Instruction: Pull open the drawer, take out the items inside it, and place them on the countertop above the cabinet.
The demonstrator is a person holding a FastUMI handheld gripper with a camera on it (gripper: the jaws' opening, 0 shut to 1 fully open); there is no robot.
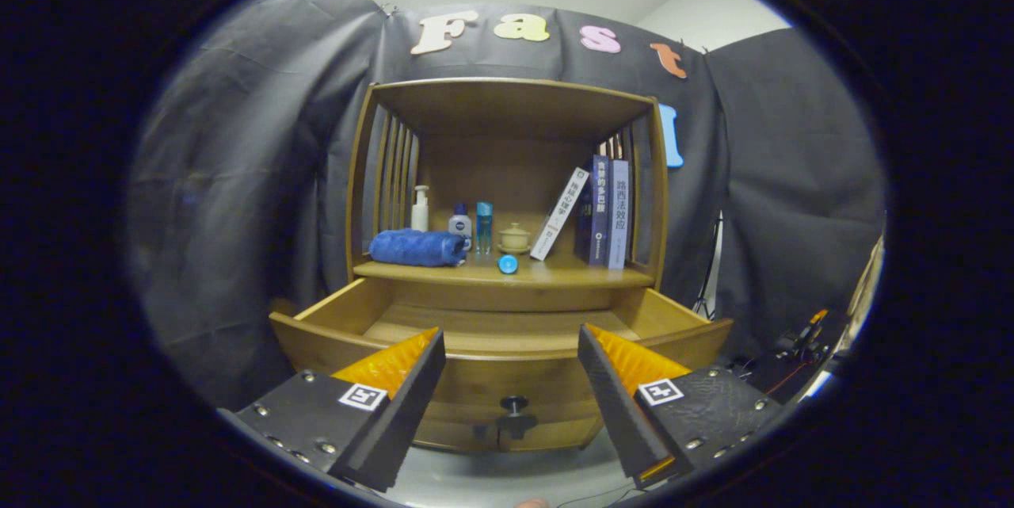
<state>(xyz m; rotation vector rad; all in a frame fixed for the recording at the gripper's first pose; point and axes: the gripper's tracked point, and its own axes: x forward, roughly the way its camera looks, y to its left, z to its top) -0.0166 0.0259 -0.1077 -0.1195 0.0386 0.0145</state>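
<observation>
The gripper (pixel 511 369) hangs wide open, holding nothing, before the pulled-out drawer (pixel 499 334) – its knob (pixel 515 405) between the 2 fingers. On the countertop (pixel 547 273) above: towel (pixel 418 246), bottles, books.

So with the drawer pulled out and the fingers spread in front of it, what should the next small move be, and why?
Probably lift the gripper and tip it down over the drawer for a look inside. The fingers are open and hold nothing, the drawer already stands out from the cabinet, and its front edge hides most of the floor, so I cannot tell whether anything lies in it. The small blue item already sits on the countertop.
</observation>
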